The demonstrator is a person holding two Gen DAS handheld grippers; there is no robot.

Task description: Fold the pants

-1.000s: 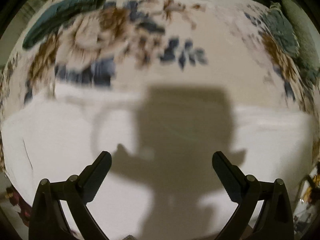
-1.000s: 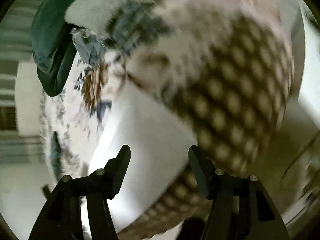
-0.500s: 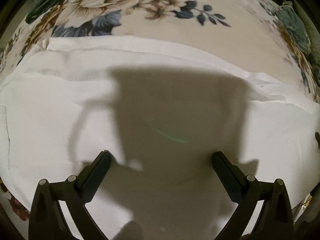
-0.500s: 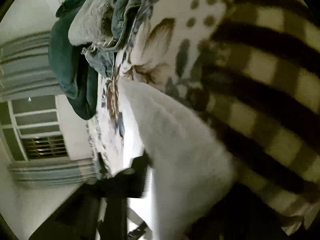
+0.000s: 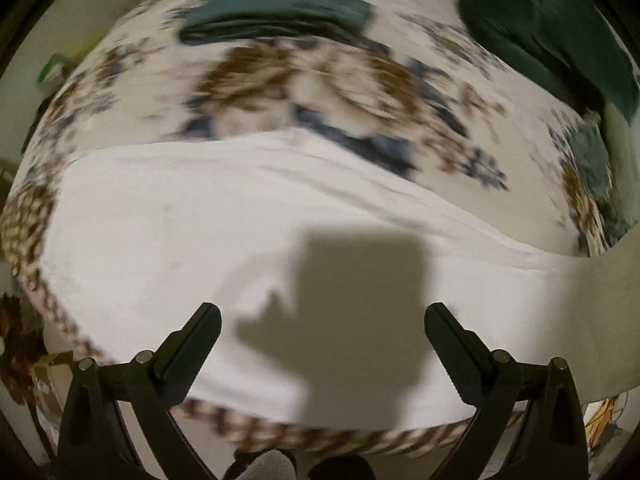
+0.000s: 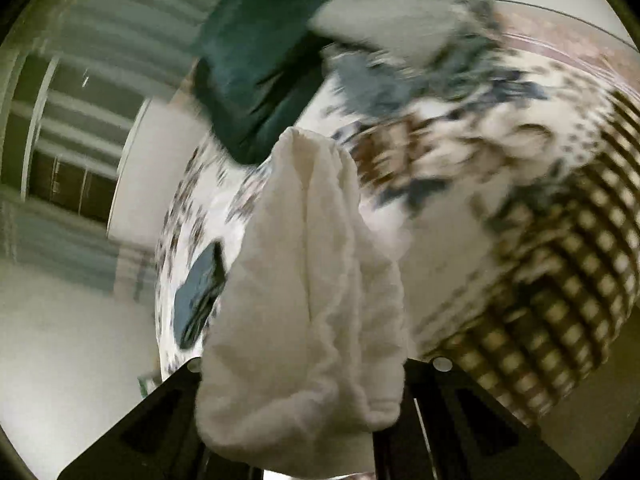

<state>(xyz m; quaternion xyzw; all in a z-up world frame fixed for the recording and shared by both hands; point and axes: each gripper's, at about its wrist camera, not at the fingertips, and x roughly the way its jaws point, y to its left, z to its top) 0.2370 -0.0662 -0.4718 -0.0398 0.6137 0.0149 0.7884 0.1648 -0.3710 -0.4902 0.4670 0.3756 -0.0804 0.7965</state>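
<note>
White pants [image 5: 248,240] lie spread across a floral bedspread [image 5: 320,92]. My left gripper [image 5: 322,332] is open and empty, hovering above the near part of the pants, its shadow on the cloth. In the right wrist view my right gripper [image 6: 304,396] is shut on a bunched end of the white pants [image 6: 312,288], which drapes over the fingers and hides their tips; the cloth is lifted off the bed.
A folded teal garment [image 5: 276,12] lies at the far side of the bed, another dark green one [image 5: 560,28] at the far right. A grey and denim clothes pile [image 6: 400,20] and a brown checked blanket [image 6: 568,280] show in the right wrist view.
My right gripper has closed on the pants' end and lifted it. My left gripper has pulled back from the cloth, still open, and more of the bed shows.
</note>
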